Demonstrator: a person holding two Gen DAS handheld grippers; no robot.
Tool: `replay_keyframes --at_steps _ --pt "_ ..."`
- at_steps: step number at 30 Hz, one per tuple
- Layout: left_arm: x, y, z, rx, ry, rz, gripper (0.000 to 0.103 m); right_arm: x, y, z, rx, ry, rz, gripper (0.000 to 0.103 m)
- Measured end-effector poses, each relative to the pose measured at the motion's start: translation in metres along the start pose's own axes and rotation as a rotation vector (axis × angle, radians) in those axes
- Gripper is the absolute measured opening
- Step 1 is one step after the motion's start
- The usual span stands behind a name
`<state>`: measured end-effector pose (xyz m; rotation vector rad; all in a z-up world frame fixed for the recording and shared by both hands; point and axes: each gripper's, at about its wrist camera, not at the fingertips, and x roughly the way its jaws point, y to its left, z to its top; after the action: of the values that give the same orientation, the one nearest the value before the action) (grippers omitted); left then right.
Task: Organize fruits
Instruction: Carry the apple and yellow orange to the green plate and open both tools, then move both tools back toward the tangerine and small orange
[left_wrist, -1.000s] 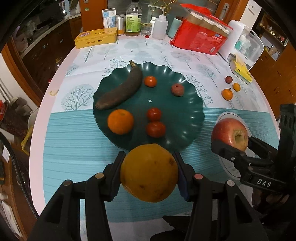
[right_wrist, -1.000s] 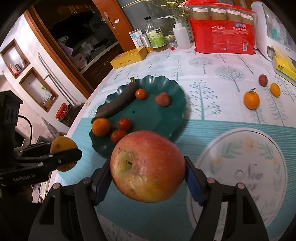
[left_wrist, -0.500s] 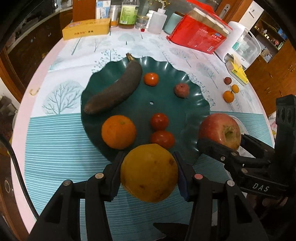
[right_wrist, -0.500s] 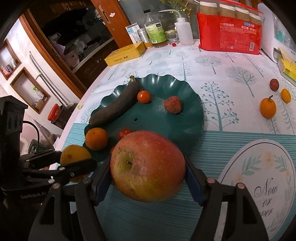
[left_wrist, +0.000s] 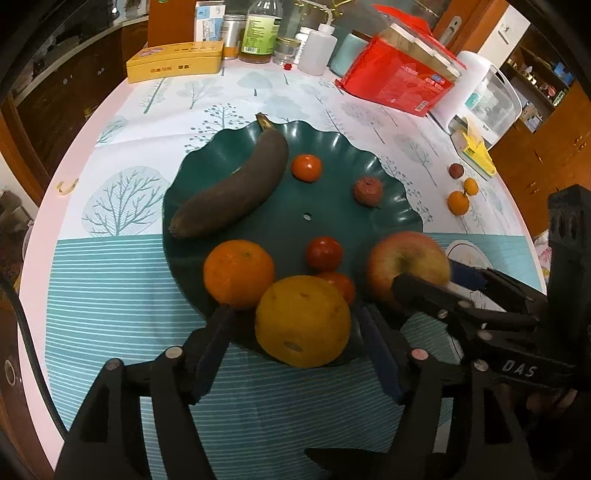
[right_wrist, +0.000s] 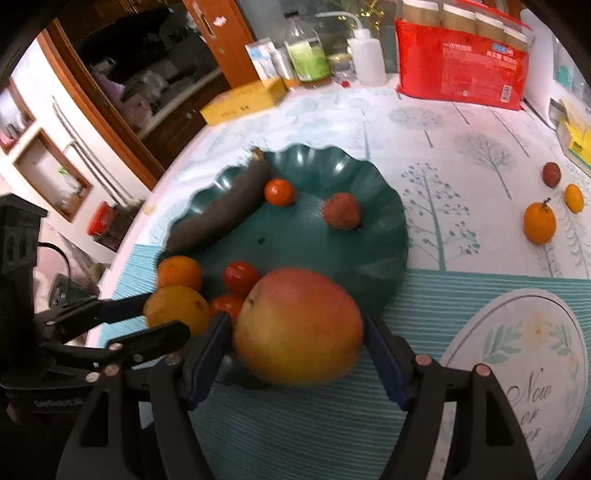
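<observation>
The dark green scalloped plate (left_wrist: 388, 184) (right_wrist: 384, 221) holds a blackened banana (left_wrist: 236, 184), an orange (left_wrist: 238, 271), tomatoes (left_wrist: 324, 253) and a lychee (left_wrist: 367, 190). My left gripper (left_wrist: 295, 328) is open; a yellow orange (left_wrist: 303, 321) (right_wrist: 177, 308) sits between its spread fingers at the plate's near rim. My right gripper (right_wrist: 295, 339) is open too; the blurred red apple (right_wrist: 299, 325) (left_wrist: 406, 262) lies between its fingers at the plate's near right rim.
Two small oranges (right_wrist: 539, 221) and a lychee (right_wrist: 551, 173) lie on the tablecloth to the right. A round white coaster (right_wrist: 517, 350) is near right. A yellow box (left_wrist: 173, 61), bottles and a red package (left_wrist: 399, 79) line the far edge.
Both grippers moved forward and down to the plate. Both have opened; the yellow orange and the apple have left their grip at the plate's near rim.
</observation>
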<state>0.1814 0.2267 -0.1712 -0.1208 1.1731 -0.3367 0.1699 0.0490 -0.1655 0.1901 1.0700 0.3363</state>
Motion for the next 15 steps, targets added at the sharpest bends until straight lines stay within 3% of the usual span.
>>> replay_keyframes --at_steps 15 --pt "-0.027 -0.023 -0.016 0.036 -0.032 -0.012 0.073 -0.039 -0.005 -0.02 0.039 -0.073 -0.025 0.074"
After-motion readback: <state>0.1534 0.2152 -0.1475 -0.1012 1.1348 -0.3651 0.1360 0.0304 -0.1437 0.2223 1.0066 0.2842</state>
